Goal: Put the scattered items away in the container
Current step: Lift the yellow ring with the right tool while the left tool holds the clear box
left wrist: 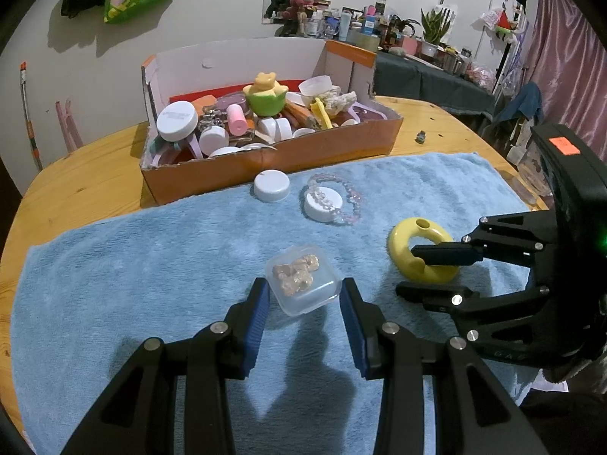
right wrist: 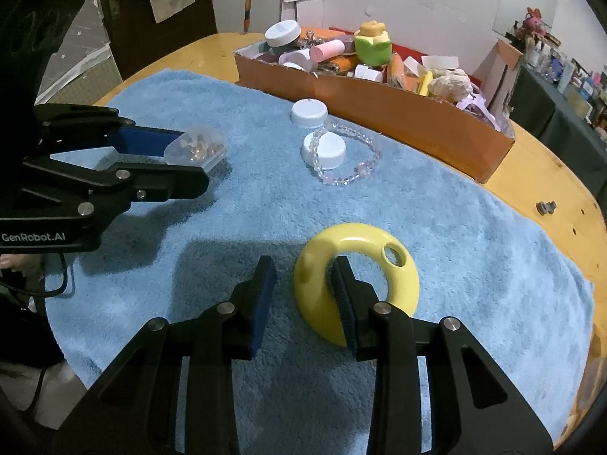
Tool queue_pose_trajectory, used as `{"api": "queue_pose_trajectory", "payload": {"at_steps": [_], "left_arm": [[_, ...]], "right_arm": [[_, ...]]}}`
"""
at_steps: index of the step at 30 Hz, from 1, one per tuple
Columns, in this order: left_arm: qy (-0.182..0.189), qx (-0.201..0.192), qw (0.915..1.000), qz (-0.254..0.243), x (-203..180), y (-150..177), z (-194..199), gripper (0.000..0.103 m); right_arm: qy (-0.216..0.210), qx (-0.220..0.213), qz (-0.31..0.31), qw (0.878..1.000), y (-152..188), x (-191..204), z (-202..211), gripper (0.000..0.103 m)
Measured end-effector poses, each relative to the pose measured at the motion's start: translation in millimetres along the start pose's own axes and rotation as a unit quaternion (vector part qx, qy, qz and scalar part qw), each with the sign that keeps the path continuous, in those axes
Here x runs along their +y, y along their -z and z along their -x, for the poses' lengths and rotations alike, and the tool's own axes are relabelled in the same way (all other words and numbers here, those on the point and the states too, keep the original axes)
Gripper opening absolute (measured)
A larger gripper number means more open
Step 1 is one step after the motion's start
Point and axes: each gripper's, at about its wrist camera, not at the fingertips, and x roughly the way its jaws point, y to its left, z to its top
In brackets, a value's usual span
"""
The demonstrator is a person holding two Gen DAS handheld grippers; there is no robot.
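Because the cardboard box [left wrist: 265,159] waits beyond, the left hand-held gripper [left wrist: 305,295] clamps the clear case [left wrist: 301,278], while the right hand-held gripper [right wrist: 305,284], unclenched, straddles the yellow ring's [right wrist: 402,295] rim.

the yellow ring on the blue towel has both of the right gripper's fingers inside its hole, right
Not quite. The right wrist view shows only one finger of the right gripper inside the hole of the yellow ring; the other sits outside the rim. The ring does lie on the blue towel.

Indoor light, moderately dim, from above. Both views sharp at centre; strong fisheye bending with black corners. Each tool casts a dark, soft-edged shadow on the blue towel [left wrist: 151,265]. Background clutter soft. No glare of note.
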Motion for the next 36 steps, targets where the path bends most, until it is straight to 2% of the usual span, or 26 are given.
{"api": "queue_pose_trajectory", "payload": {"at_steps": [1, 3, 15, 36], "left_arm": [[0.0, 0.0, 1.0, 0.0, 0.1, 0.0, 0.1, 0.041], [0.001, -0.001, 1.0, 0.002, 0.5, 0.2, 0.7, 0.041], [0.0, -0.003, 1.0, 0.004, 2.5, -1.1, 2.1, 0.041], [-0.001, -0.007, 1.0, 0.005, 4.1, -6.7, 4.4, 0.041]], "right_arm": [[-0.003, -0.001, -0.004, 1.0, 0.0, -0.2, 0.3, 0.021], [-0.013, -0.001, -0.021, 1.0, -0.4, -4.6, 1.1, 0.019], [-0.035, -0.032, -0.048, 0.998, -6.2, -9.8, 16.0, 0.018], [-0.04, -0.078, -0.081, 0.993, -17.3, -32.1, 43.2, 0.018]]}}
